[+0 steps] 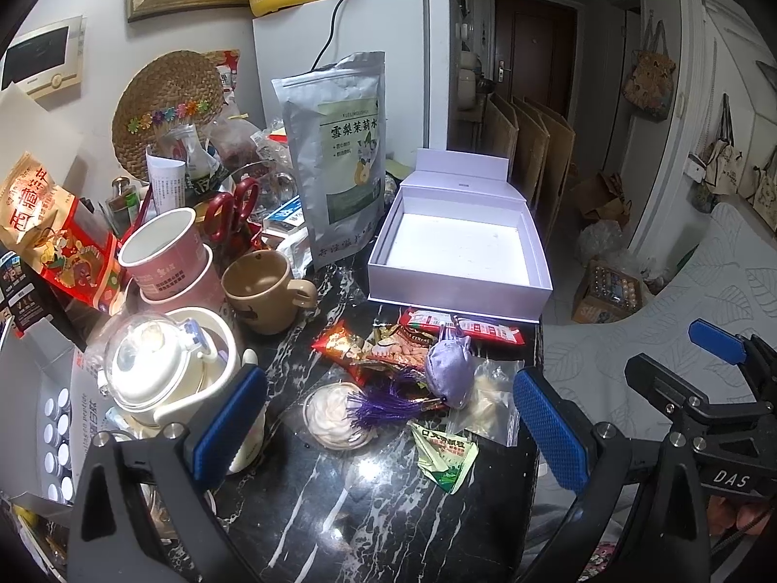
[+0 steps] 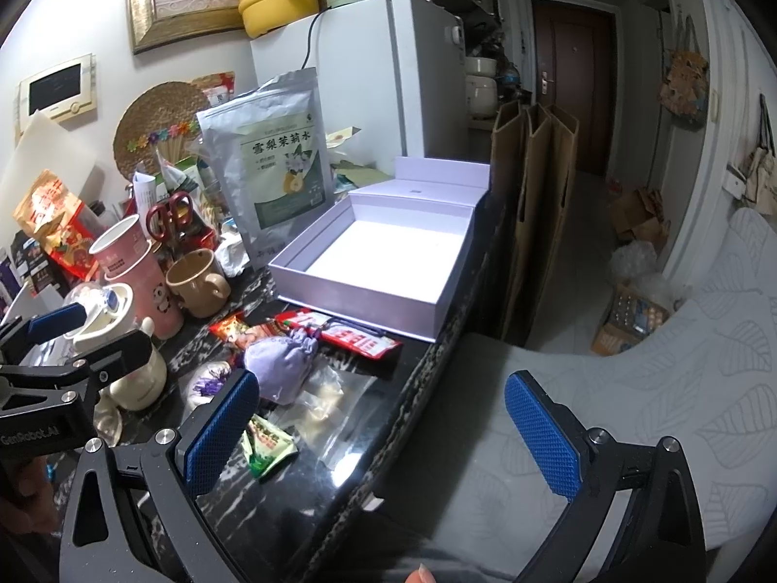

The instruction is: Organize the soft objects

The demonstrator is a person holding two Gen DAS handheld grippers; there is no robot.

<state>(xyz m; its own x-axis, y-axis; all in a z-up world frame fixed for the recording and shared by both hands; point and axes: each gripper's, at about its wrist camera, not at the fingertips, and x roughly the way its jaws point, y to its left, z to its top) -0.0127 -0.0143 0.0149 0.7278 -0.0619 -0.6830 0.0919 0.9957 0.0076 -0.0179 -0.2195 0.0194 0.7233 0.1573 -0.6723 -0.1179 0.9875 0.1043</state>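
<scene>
White box (image 1: 532,262): lid flipped back, nothing inside, sitting at the far right of the black marble table (image 1: 340,510).
Table edge: the box's right side runs along it; grey leaf-print fabric (image 2: 680,388) lies beyond.
Lavender sachet (image 1: 449,371): plump drawstring pouch with a purple tassel (image 1: 388,405), lying on snack packets (image 1: 388,347) just before the box.
Left gripper (image 1: 388,430): spread wide, holding nothing, over the sachet.
Right gripper (image 2: 383,430): wide, unladen, straddling the table edge.

Both wrist views over cluttered table (image 1: 369,510), box (image 1: 459,248) shared.
</scene>
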